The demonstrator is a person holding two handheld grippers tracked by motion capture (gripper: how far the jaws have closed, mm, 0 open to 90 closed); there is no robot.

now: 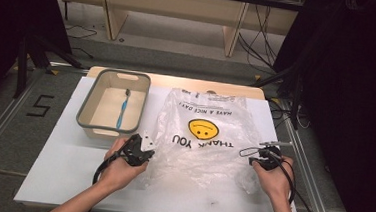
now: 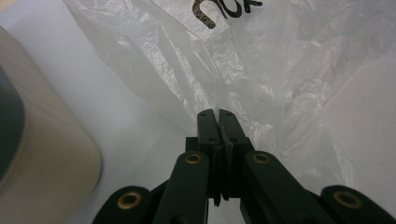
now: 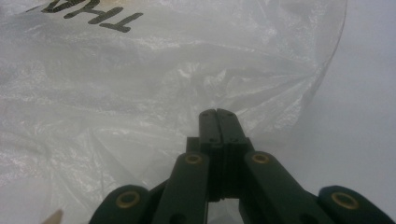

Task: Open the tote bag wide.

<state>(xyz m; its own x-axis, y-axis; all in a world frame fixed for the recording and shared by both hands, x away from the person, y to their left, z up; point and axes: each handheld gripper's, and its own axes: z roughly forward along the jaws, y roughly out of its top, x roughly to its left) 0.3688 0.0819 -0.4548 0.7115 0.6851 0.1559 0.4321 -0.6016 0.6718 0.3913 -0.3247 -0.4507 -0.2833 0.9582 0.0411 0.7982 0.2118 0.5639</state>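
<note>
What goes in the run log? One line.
left gripper: shut on plastic bag | right gripper: shut on plastic bag | toothbrush: in bin

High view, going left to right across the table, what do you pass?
Grey bin with a blue toothbrush inside → left gripper at the bag's left edge → clear plastic bag with the yellow smiley → right gripper at its right edge.
</note>
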